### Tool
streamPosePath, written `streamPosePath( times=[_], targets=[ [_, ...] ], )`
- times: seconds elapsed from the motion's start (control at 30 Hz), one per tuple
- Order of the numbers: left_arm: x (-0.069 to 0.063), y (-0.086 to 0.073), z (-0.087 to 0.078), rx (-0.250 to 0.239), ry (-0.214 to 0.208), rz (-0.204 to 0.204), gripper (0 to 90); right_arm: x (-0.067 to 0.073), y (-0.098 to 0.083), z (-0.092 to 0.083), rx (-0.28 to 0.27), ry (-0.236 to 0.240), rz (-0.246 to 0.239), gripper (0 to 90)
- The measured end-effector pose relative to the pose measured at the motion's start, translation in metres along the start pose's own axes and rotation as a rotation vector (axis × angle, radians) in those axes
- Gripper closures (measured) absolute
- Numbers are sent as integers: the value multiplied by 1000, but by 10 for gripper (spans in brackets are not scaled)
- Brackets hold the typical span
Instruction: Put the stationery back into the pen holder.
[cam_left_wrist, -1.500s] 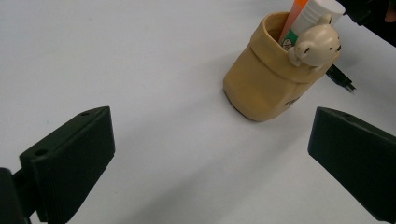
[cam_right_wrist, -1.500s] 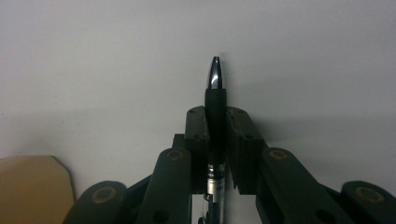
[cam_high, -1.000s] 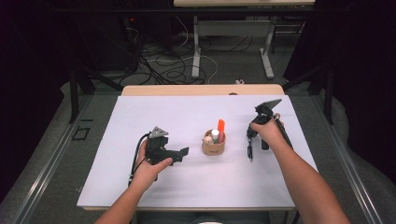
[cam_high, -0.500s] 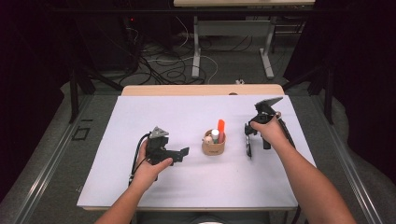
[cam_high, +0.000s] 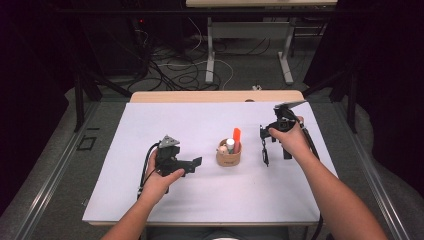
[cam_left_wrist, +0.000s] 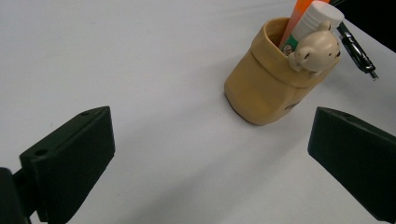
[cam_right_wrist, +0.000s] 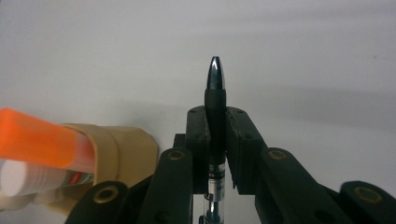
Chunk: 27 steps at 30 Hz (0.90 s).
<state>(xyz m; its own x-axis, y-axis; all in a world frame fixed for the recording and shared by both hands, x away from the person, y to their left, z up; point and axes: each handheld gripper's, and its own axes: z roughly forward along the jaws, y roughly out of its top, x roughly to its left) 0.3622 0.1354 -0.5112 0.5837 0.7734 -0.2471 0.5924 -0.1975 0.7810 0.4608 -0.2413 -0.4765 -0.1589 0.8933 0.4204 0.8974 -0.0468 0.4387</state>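
The white surface (cam_high: 150, 130) sat in a dark, cable-strewn room. My right tongs (cam_high: 263, 142) were clenched on a pen (cam_right_wrist: 215, 100), hanging tip-down beside the tan bear cup (cam_high: 228, 156), presumably ready for dropping in. My left tongs (cam_high: 196, 163) rested released, facing it. Printing on the cup was too small to read.

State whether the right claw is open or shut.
Shut: the right claw pinches a black pen between its pads.
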Motion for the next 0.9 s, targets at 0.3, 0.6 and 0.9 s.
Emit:
streamPosePath(
  times=[0.3,0.6,0.9],
  targets=[
    [-1,2,0,-18,-30,-4,5,19,-5,-24,-111,79,-76,806],
    [-10,9,-9,-37,-67,2,21,42,-18,-47,-217,152,-172,806],
    [-20,16,-17,-72,-97,-1,56,75,-40,-70,-351,214,-302,806]
  ],
)
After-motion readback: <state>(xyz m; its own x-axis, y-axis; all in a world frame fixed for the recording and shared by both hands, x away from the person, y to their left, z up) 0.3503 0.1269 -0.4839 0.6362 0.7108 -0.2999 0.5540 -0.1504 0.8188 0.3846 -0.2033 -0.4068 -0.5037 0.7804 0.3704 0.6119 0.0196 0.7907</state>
